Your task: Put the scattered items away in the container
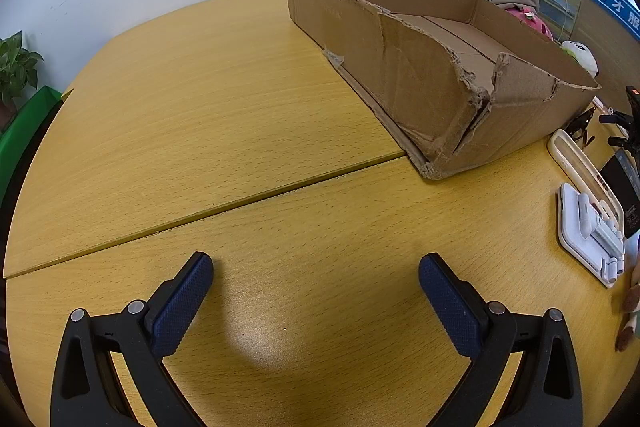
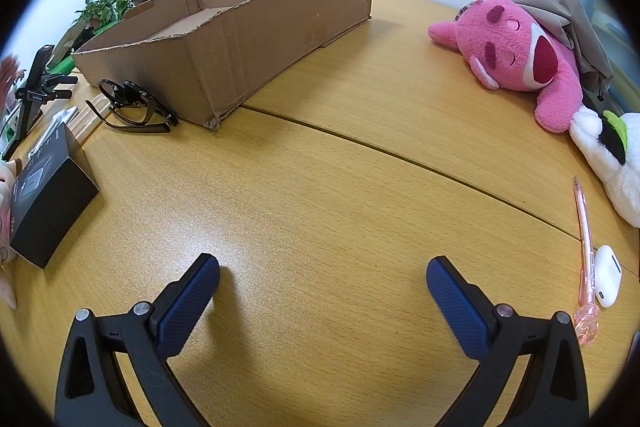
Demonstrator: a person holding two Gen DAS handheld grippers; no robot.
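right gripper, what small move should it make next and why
Probably swing the right gripper, open and empty, toward the pink pen lying beside the white earbud case. It is the closest scattered item, and the cardboard box looks empty.

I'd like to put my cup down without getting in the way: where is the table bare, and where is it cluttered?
Bare: the wooden table between both open grippers and the cardboard box, and left of the box up to the wall. The box is empty too. Crowded: the strip holding sunglasses, black box and white tray, and the edge with pink plush, white plush, pink pen, earbud case.
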